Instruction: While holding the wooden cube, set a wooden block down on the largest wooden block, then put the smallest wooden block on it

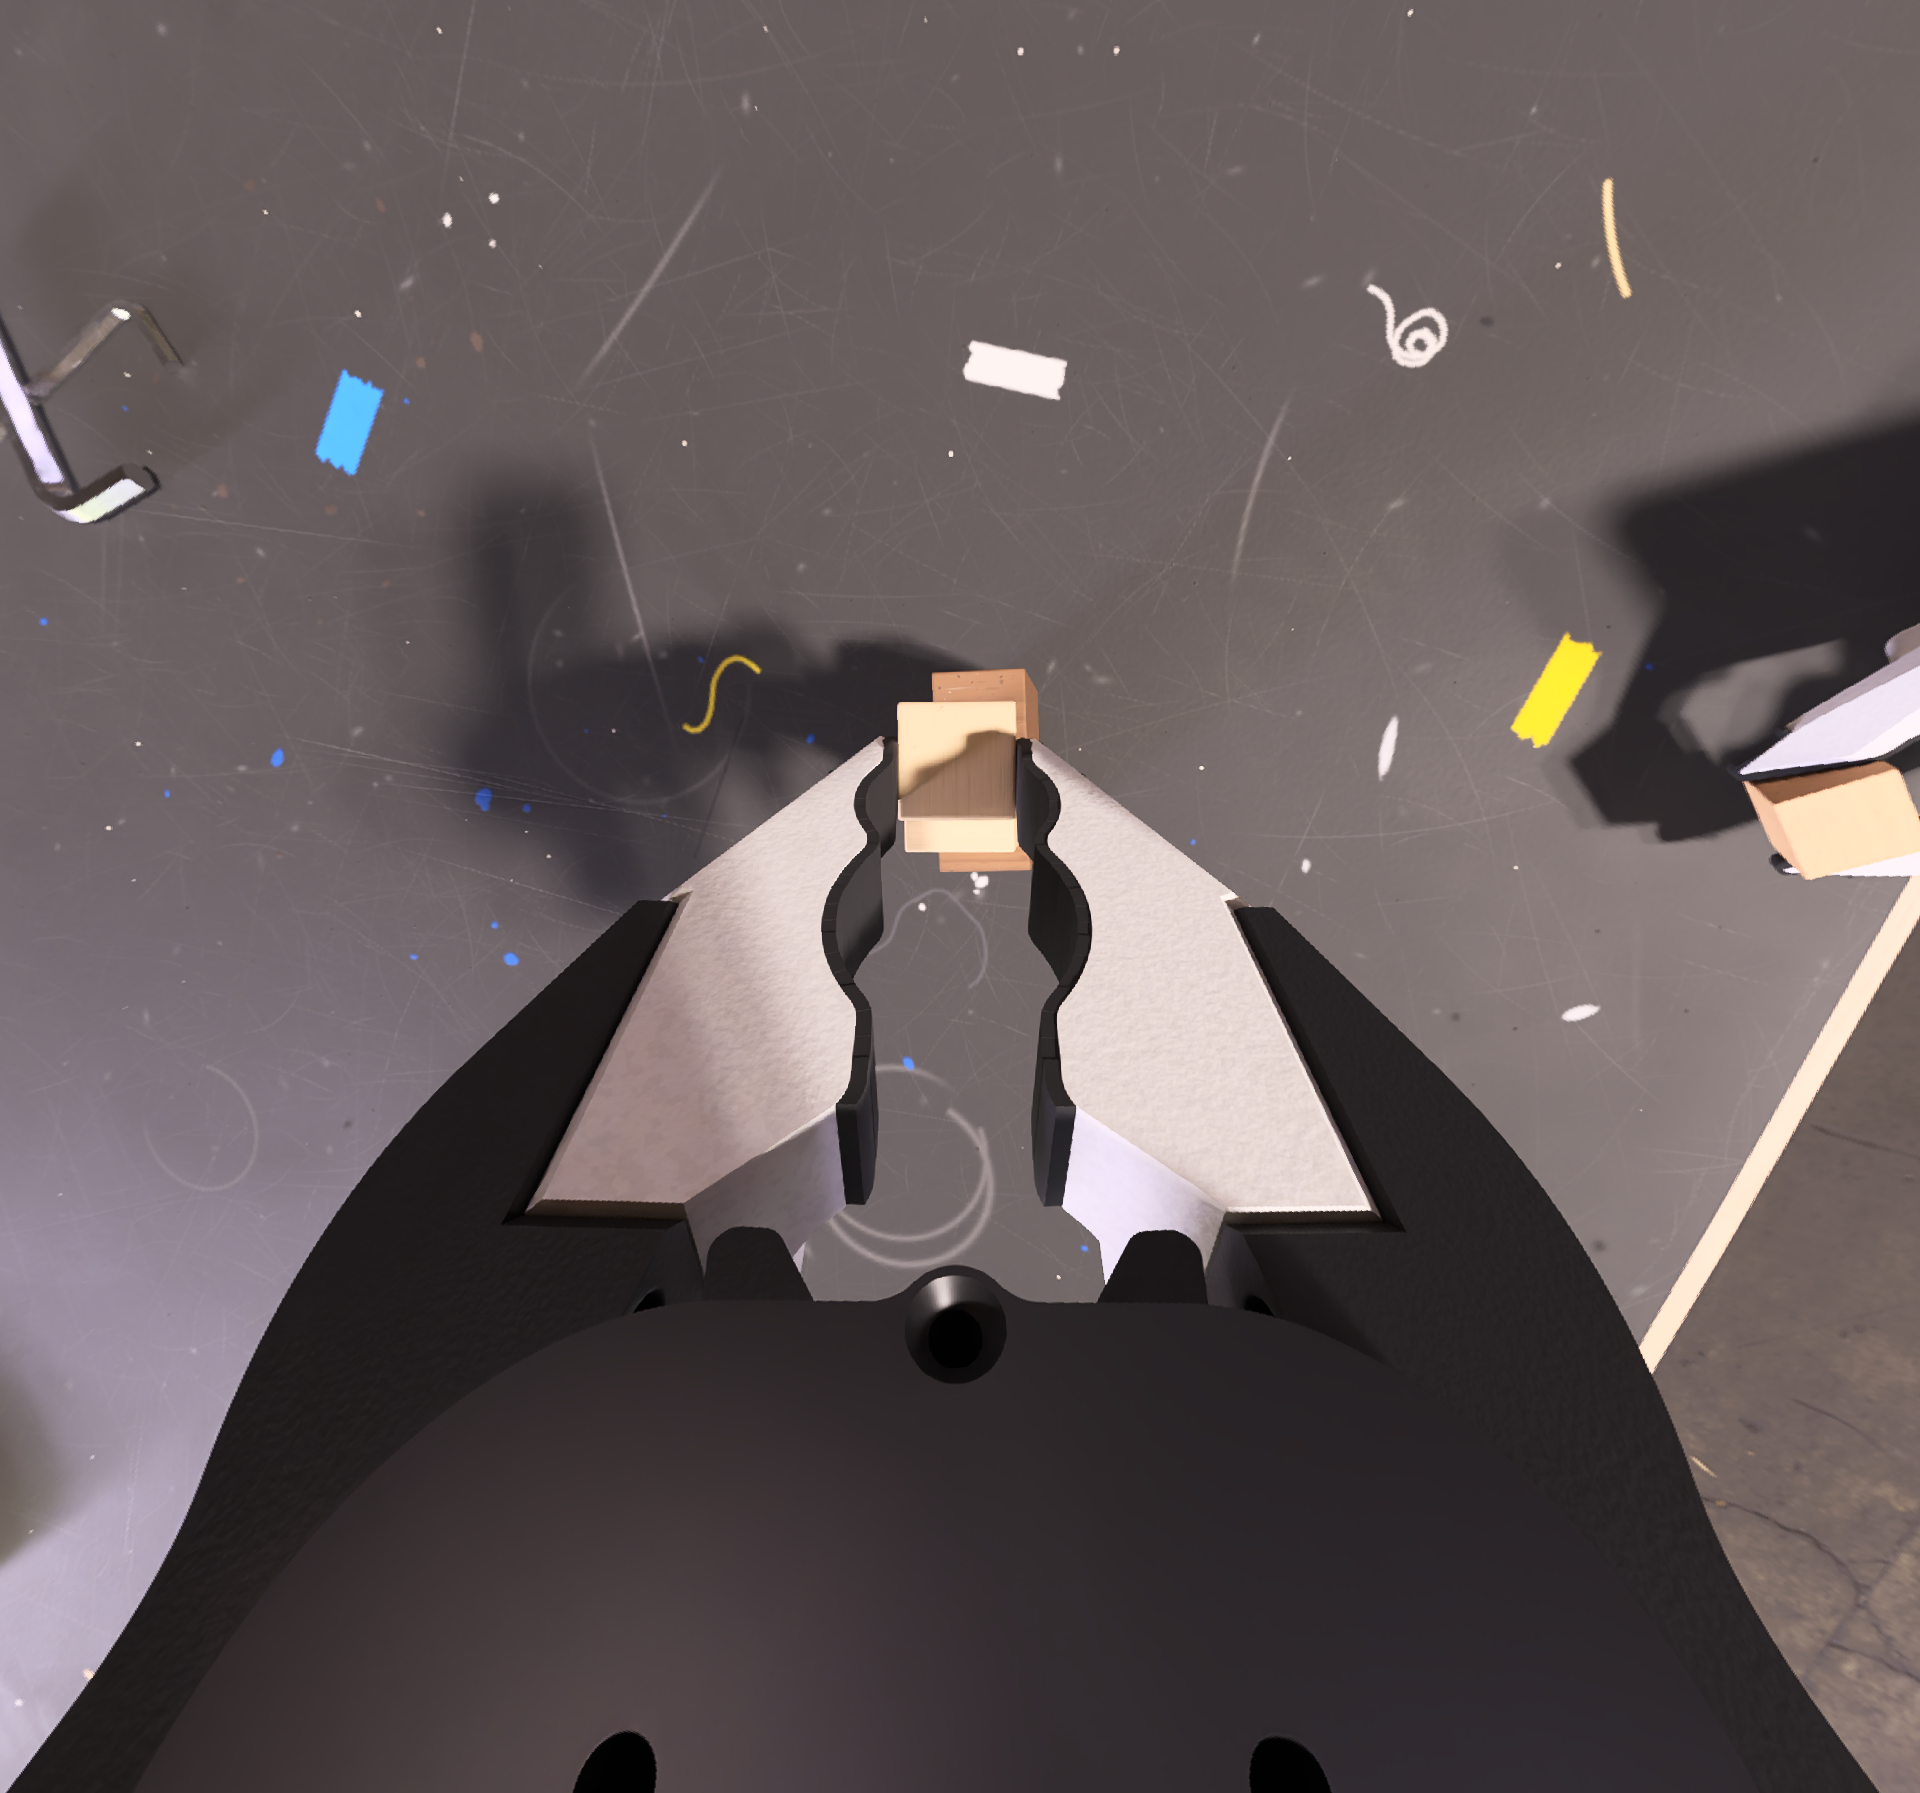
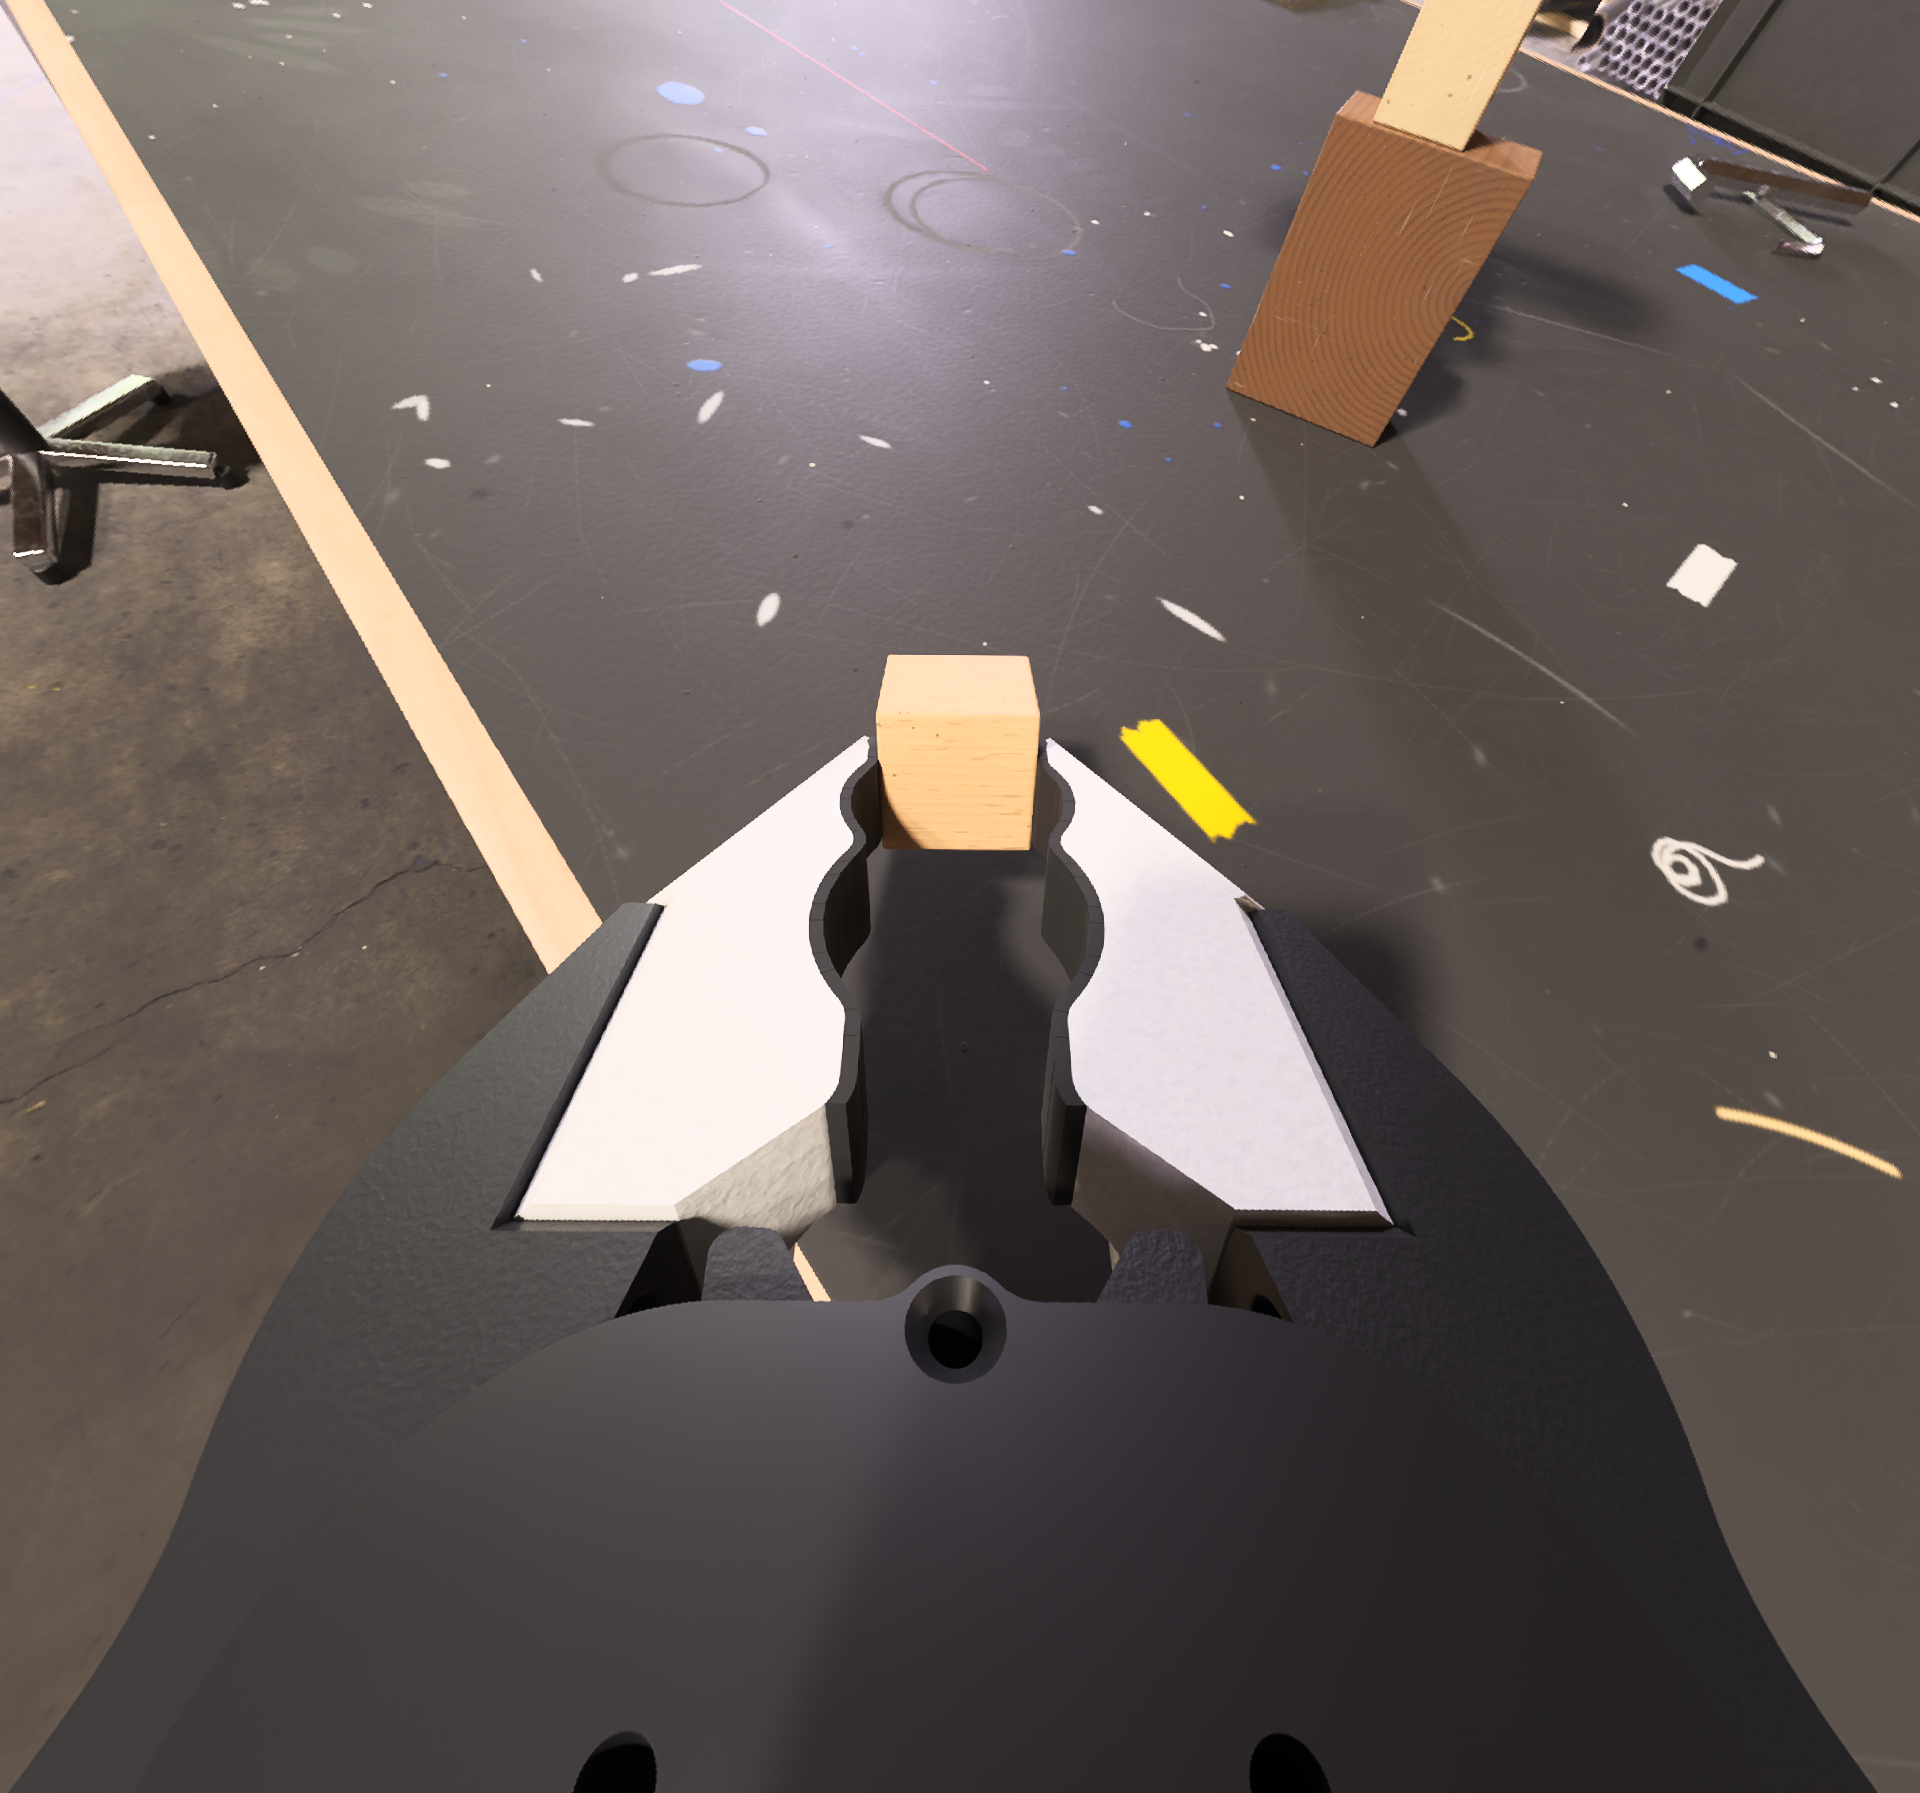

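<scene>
Dark scratched table point(image 2: 935, 393), paint flecks and tape scraps all over, pale wood edge strip along its side, concrete floor beyond.

Right hand-held gripper point(image 2: 957, 787) clamped on the wooden cube point(image 2: 957, 751) at its fingertips, held above the table near a yellow tape strip point(image 2: 1184, 779). The same cube also shows at the right edge of the left wrist view point(image 1: 1834, 818).

Left hand-held gripper point(image 1: 956, 787) looks straight down over the stack; its fingertips sit on either side of a light wooden block point(image 1: 956, 772), seemingly closed on it, though contact on both sides is hard to confirm. That light block point(image 2: 1475, 29) stands upright on top of the largest wooden block point(image 2: 1371, 268), dark brown, standing on end on the table. From above, only slivers of the brown block point(image 1: 987, 685) show around the light one.

Blue tape point(image 1: 349, 421) and white tape point(image 1: 1014, 369) lie well apart from the stack. Metal bracket point(image 1: 73, 413) at far left.
</scene>
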Robot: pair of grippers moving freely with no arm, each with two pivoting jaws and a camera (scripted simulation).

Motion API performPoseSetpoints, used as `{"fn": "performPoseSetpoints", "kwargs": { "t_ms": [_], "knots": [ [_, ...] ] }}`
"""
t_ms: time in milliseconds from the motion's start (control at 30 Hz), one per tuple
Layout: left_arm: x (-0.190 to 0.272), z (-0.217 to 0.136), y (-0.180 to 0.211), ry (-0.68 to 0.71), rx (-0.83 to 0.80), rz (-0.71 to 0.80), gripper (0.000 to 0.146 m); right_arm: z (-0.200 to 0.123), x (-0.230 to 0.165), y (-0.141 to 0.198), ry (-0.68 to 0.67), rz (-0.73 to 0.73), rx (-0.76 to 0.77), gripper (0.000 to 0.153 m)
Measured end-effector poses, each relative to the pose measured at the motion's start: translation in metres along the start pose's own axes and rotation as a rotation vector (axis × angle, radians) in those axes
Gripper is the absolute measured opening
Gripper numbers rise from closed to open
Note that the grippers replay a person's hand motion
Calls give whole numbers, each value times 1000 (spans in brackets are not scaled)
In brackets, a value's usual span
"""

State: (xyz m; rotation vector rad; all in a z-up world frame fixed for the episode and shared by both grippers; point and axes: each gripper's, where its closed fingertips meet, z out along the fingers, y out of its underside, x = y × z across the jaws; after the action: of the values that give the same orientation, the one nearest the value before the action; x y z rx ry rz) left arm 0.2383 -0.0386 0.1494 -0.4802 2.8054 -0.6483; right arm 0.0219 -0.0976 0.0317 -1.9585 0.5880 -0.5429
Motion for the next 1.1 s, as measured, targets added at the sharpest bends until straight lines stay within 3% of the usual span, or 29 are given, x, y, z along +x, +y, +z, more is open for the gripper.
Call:
{"fn": "performPoseSetpoints", "kwargs": {
  "t_ms": [500, 567, 633, 900, 1100],
  "knots": [
    [-4, 20, 13, 30, 7, -37, 24, 3, -4, 1, -17, -7, -9, 28],
    [-4, 22, 15, 36, 20, -45, 48, 3, -4, 2, -18, -10, -12, 28],
    [-4, 19, 13, 33, 45, -46, 56, 3, -5, 2, -18, -10, -11, 28],
    [13, -44, 2, -68, 345, -105, 63, 0, -1, 0, -9, -2, -1, 28],
    [65, -81, 79, -334, 558, -261, 65, -3, 2, -3, 13, 6, 15, 28]
  ]
}}
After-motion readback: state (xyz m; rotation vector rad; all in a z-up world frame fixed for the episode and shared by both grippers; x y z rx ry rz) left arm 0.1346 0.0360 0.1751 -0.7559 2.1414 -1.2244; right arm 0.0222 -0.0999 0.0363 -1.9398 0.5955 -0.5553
